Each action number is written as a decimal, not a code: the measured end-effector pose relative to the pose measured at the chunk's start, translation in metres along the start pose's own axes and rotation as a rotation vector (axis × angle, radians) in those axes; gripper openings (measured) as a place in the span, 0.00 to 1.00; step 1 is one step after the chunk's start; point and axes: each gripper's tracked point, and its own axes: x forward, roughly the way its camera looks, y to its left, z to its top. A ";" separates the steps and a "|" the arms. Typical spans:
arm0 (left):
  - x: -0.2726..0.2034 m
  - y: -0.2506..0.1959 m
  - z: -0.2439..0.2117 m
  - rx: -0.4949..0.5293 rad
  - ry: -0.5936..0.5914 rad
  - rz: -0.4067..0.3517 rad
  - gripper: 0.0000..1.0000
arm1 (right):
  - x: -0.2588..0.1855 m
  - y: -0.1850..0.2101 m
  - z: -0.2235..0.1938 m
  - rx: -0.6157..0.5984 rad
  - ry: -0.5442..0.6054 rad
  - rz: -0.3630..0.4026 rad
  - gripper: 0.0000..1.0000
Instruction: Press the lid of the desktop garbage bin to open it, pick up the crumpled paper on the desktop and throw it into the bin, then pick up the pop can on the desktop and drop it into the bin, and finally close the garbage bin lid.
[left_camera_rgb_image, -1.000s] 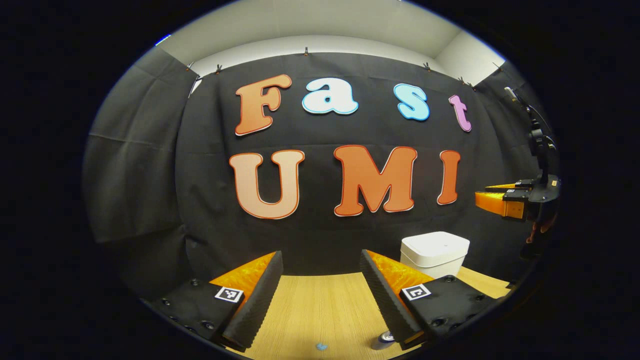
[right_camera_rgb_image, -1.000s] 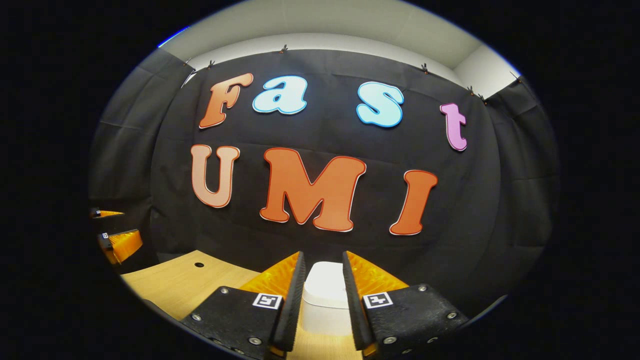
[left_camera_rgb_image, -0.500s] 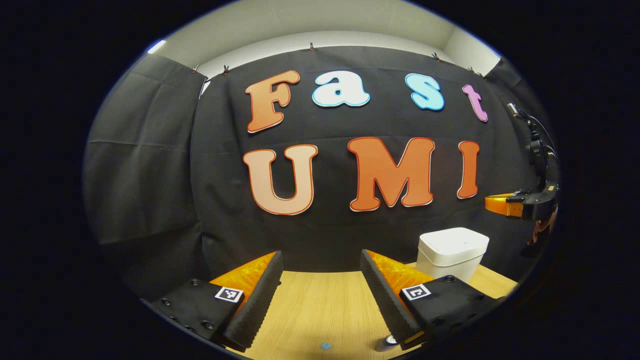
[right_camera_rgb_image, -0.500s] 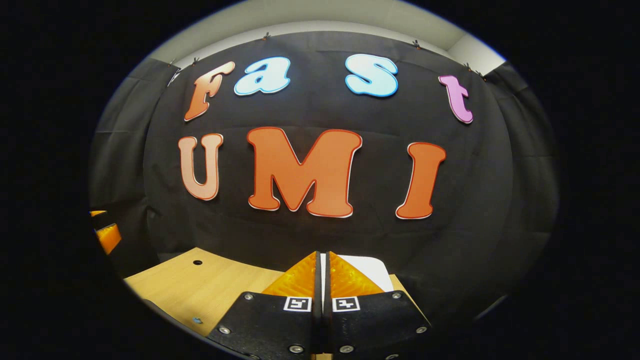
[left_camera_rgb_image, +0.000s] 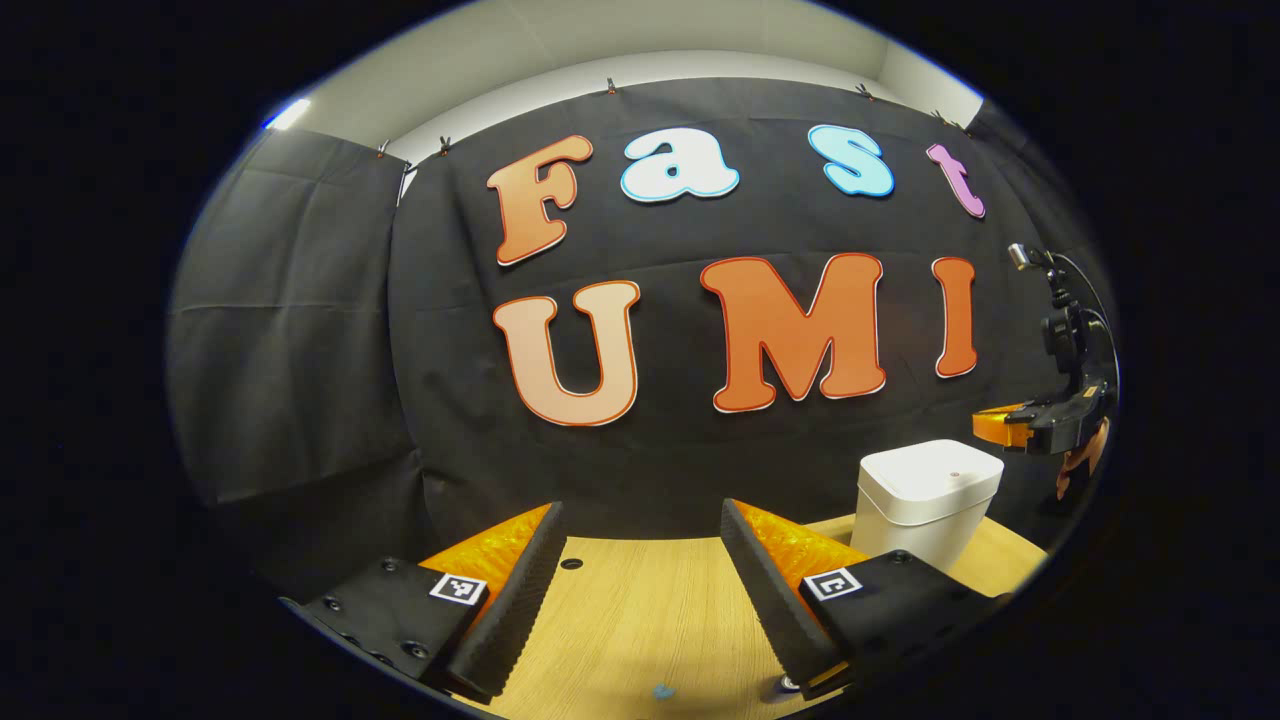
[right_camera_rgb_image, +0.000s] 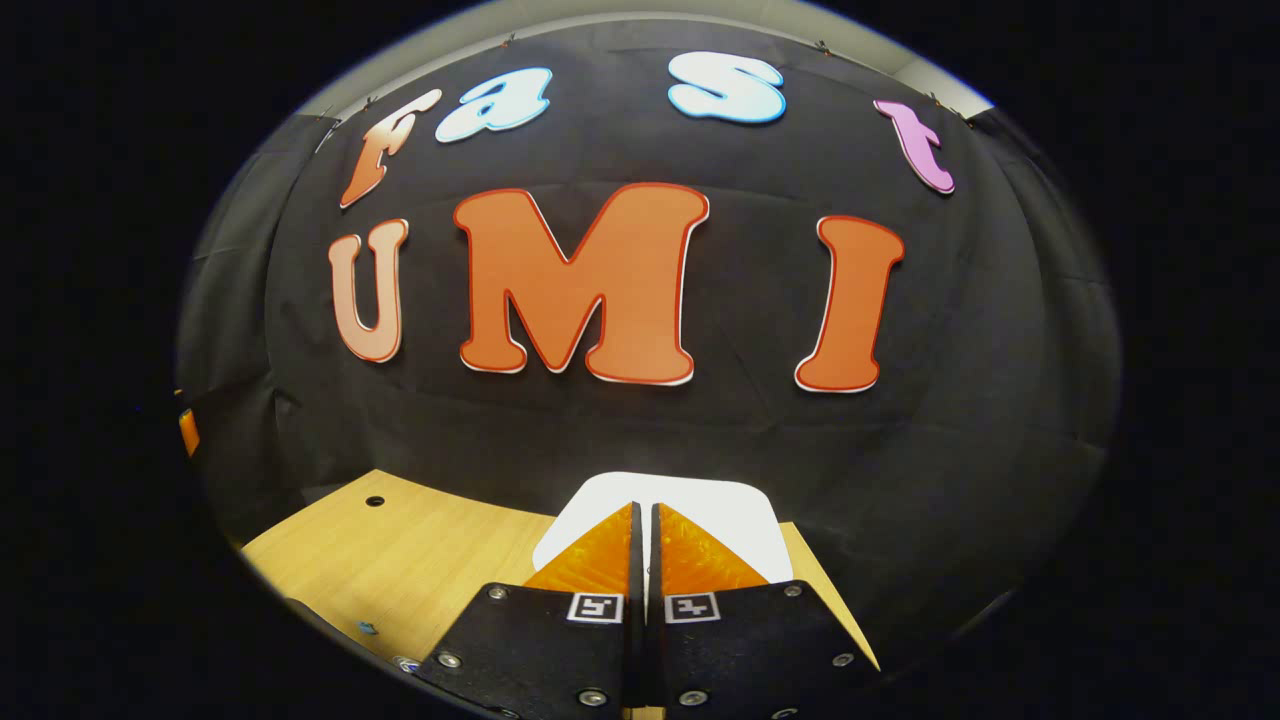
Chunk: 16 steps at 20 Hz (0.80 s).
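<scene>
Lid (right_camera_rgb_image: 670, 492) sits flat on the bin (left_camera_rgb_image: 925, 510). Right gripper (right_camera_rgb_image: 645, 515), fingers pressed together and empty, hangs above it, likely poised to press. Left gripper (left_camera_rgb_image: 640, 570) stands spread, empty, over the desktop (left_camera_rgb_image: 640, 620)

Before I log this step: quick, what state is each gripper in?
Left gripper: open, holding nothing, over the desk.
Right gripper: shut, empty, fingers together above the bin, whose lid is down.
</scene>
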 end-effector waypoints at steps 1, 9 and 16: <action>0.000 -0.001 -0.002 0.003 0.005 0.005 1.00 | 0.004 -0.001 -0.005 -0.003 0.012 0.003 0.01; -0.002 -0.011 -0.008 0.040 0.036 0.053 1.00 | 0.033 -0.002 -0.038 -0.005 0.077 0.050 0.01; -0.010 -0.028 -0.027 0.035 0.101 0.079 0.99 | 0.043 0.000 -0.056 -0.006 0.116 0.086 0.01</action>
